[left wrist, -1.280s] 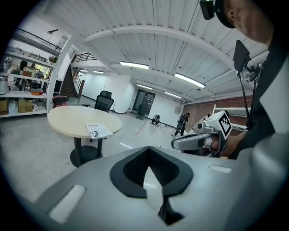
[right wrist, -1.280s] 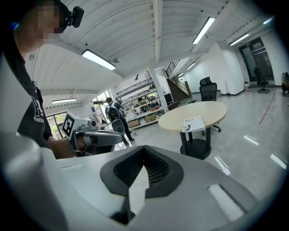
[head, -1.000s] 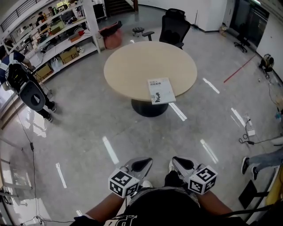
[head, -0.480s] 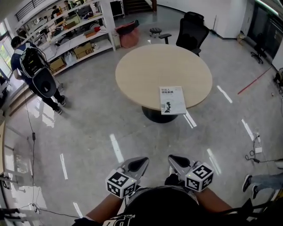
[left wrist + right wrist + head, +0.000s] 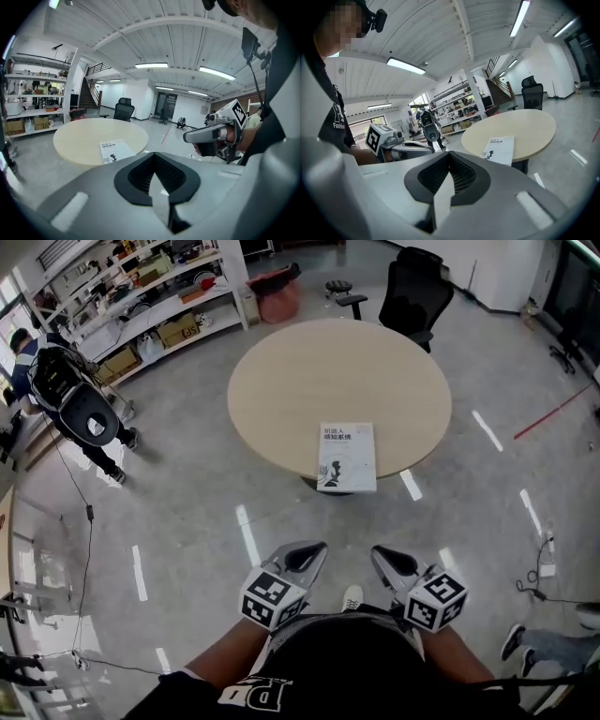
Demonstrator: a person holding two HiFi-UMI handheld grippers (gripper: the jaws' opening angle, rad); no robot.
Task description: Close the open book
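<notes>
A white book (image 5: 347, 457) lies flat with its printed cover up, near the front edge of the round beige table (image 5: 319, 381). It looks closed. Both grippers are held low against my body, well short of the table. My left gripper (image 5: 305, 561) and right gripper (image 5: 386, 562) point at the table, jaws together, holding nothing. The left gripper view has its own jaws (image 5: 157, 185) shut, the book (image 5: 115, 151) far ahead and the right gripper (image 5: 187, 137) beside. The right gripper view shows shut jaws (image 5: 445, 183), the book (image 5: 499, 149) and the left gripper (image 5: 436, 149).
A black office chair (image 5: 412, 287) and a stool (image 5: 342, 292) stand behind the table. Shelving (image 5: 141, 306) lines the far left wall. A person with a chair (image 5: 66, 399) is at the left. Grey floor lies between me and the table; cables (image 5: 544, 568) at the right.
The view has shifted and the table with the book now sits a little nearer. Both grippers stay shut and held close to my body.
</notes>
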